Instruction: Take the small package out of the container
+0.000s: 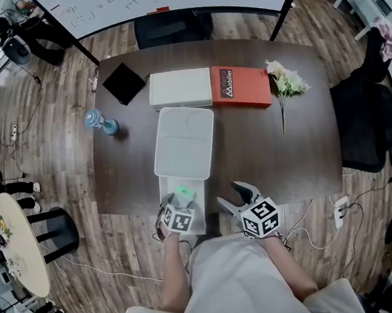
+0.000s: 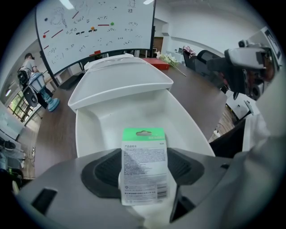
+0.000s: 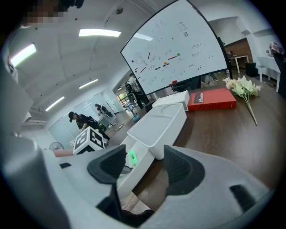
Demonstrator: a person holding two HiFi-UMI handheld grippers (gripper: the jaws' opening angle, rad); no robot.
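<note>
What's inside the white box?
At its open end: the package, pinched by the left gripper, and bare white floor. The lid covers the rest of the box, so what lies there is hidden.

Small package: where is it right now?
The package is held in the left gripper, over the near, open end of the white container, at the table's near edge.

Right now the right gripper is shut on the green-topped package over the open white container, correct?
Not quite: it is the left gripper that is shut on the green-topped package, over the open white container, as the left gripper view shows. The right gripper has its jaws apart with nothing between them, as the right gripper view shows.
</note>
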